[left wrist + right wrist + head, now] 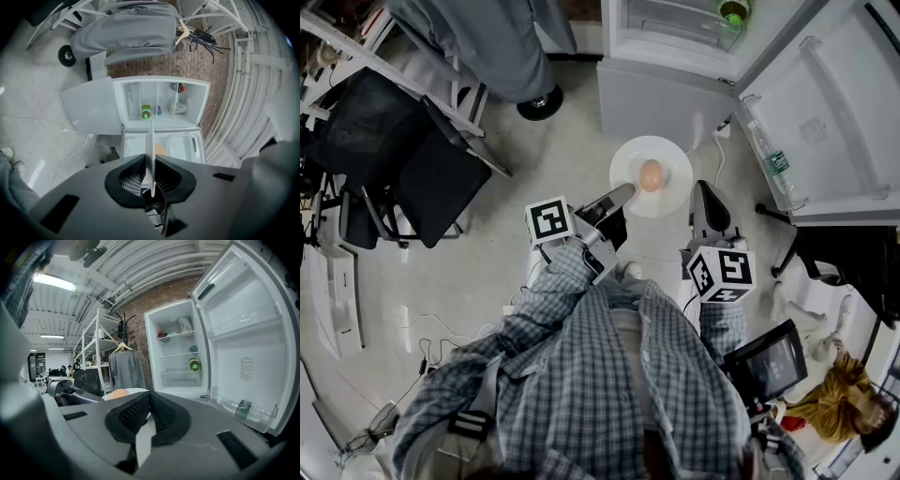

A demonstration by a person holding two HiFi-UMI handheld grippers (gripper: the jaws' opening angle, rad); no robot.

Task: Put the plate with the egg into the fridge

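A white plate [633, 159] carrying a brown egg [652, 175] hangs over the floor just in front of the open fridge [675, 37]. My left gripper [623, 193] is shut on the plate's near-left rim. My right gripper [697, 191] is shut on its right rim. In the left gripper view the plate [150, 136] stands edge-on between the jaws of the left gripper [150, 161], with the egg [161, 149] peeking out beside it. In the right gripper view the plate [136, 390] and egg [118, 393] show just past the right gripper [148, 401].
The fridge door [834, 112] is swung wide to the right, with a water bottle [776, 164] in its rack. A green bottle [733, 11] sits on a shelf inside. A grey jacket [487, 37] on a wheeled rack and a black chair [412, 159] stand at the left.
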